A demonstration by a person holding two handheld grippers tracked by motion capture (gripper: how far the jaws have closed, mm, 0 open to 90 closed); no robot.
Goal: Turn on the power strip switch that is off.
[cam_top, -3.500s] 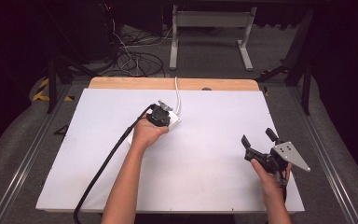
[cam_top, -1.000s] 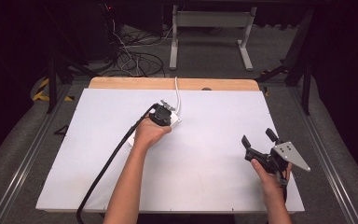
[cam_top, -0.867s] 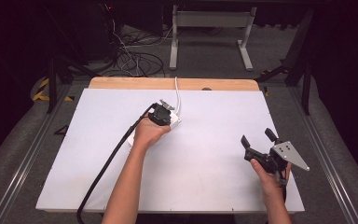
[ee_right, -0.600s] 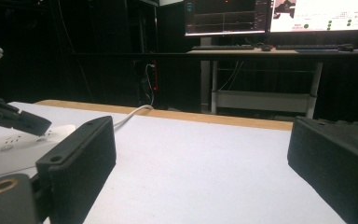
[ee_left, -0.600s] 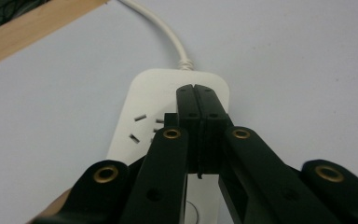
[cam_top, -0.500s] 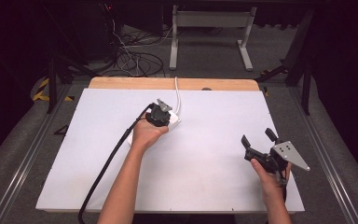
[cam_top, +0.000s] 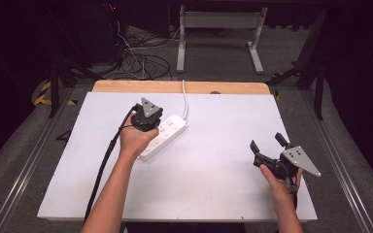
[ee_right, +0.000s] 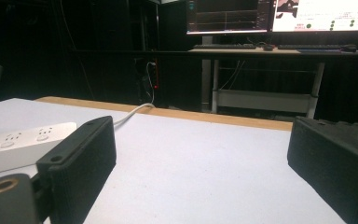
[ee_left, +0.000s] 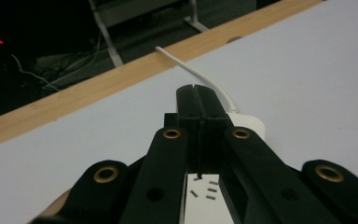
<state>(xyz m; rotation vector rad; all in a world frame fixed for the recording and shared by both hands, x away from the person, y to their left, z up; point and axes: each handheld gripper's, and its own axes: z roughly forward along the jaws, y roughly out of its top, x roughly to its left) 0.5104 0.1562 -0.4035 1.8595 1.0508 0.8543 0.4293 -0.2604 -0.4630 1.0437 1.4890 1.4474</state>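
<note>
L jaws pressed together over white power strip [cam_top: 164, 135], its cord [cam_top: 185, 97] behind, R jaws apart

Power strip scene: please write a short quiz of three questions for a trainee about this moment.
1. True or false: the left gripper has its jaws shut, with nothing between them.
2. Which gripper is above the white power strip? A) left B) right
3. Where does the power strip's white cable leave the table?

Key
1. True; the jaws meet in the left gripper view.
2. A; the right gripper stands open near the table's right edge, apart from the strip.
3. Over the far wooden edge.
</note>
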